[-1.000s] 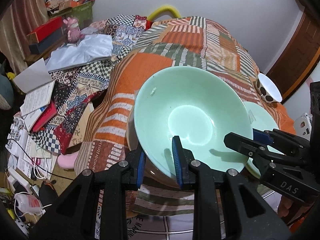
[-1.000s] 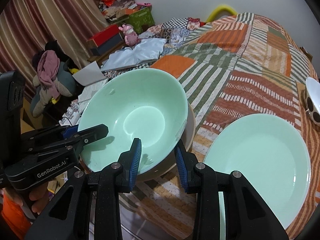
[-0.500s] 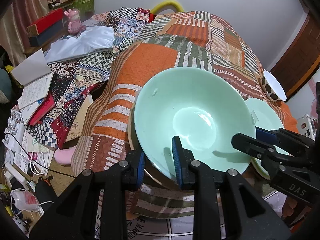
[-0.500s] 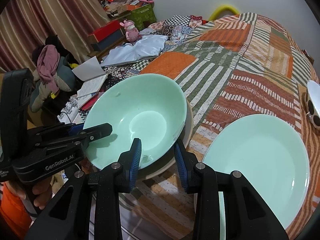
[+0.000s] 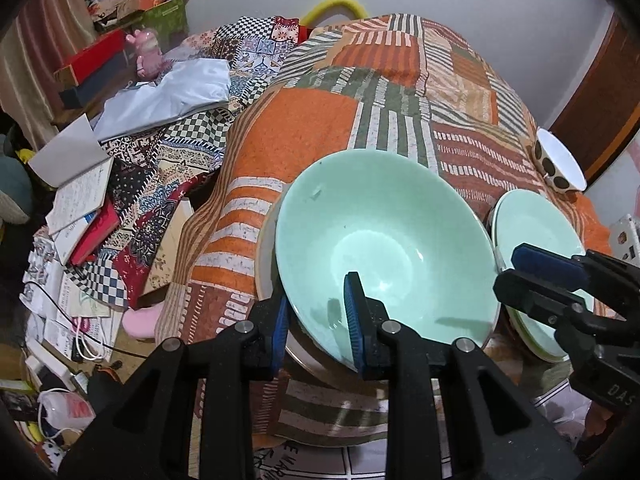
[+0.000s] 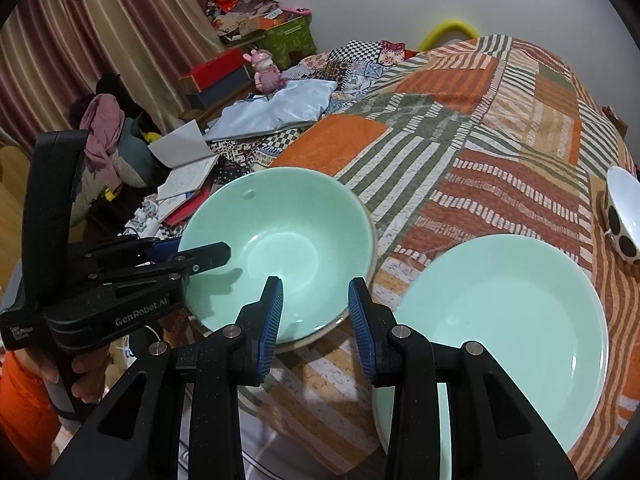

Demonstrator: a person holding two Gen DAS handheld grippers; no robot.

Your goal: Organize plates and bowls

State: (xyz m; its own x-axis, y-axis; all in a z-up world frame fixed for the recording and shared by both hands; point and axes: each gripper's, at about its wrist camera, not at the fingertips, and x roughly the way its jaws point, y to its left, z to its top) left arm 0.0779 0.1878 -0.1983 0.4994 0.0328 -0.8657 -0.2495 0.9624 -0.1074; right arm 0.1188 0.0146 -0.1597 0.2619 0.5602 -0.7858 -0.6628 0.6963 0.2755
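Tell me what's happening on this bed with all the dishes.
A person is sorting dishes with a hand-held gripper in each hand. The left hand-held gripper is clamped on the near rim of a green bowl, which sits inside a beige dish on the patchwork quilt. The right hand-held gripper hangs beside it over the bowl's rim. A green plate and a spotted bowl lie nearby.
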